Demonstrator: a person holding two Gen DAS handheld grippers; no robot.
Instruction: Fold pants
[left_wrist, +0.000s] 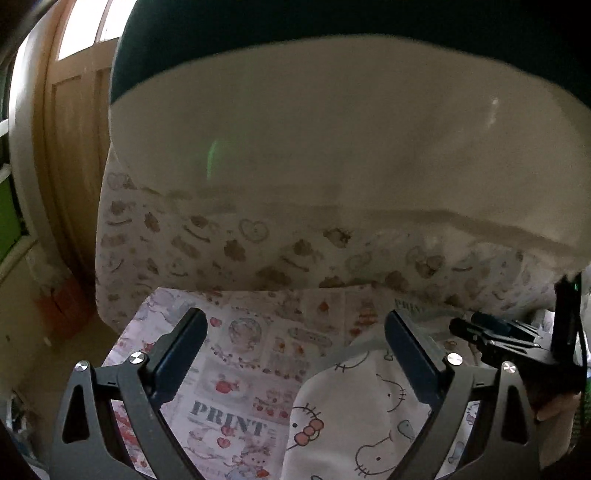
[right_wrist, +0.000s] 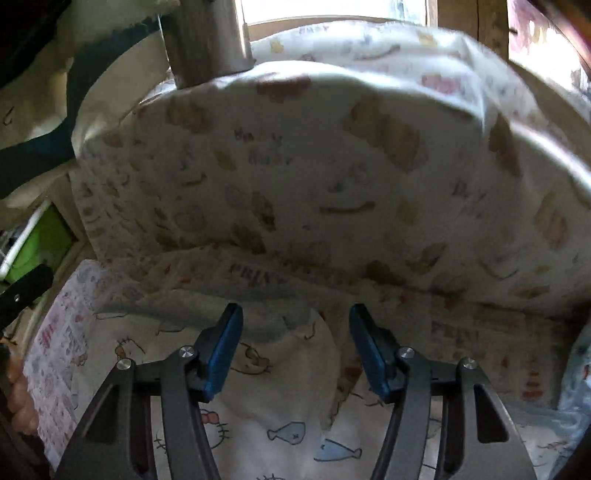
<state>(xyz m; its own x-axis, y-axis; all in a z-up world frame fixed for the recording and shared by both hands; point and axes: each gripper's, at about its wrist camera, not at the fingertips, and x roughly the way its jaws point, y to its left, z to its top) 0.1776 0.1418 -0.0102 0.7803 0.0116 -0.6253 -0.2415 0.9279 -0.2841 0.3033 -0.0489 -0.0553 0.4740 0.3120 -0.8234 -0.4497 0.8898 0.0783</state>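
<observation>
White pants with a cat and fish print (left_wrist: 369, 410) lie on a bed sheet printed with "PRINT" and strawberries (left_wrist: 229, 369). In the left wrist view my left gripper (left_wrist: 295, 332) is open and empty, its right finger over the pants' upper edge. My right gripper (left_wrist: 480, 332) shows at the right edge there. In the right wrist view the pants (right_wrist: 280, 387) lie bunched below my right gripper (right_wrist: 295, 325), which is open and empty just above the cloth. The pants' full shape is hidden.
A large pillow in a bear-print case (left_wrist: 258, 243) (right_wrist: 314, 177) lies just beyond the pants. A cream headboard (left_wrist: 314, 129) stands behind it. A wooden door (left_wrist: 74, 129) is at the left. A metal post (right_wrist: 207, 37) rises at the back.
</observation>
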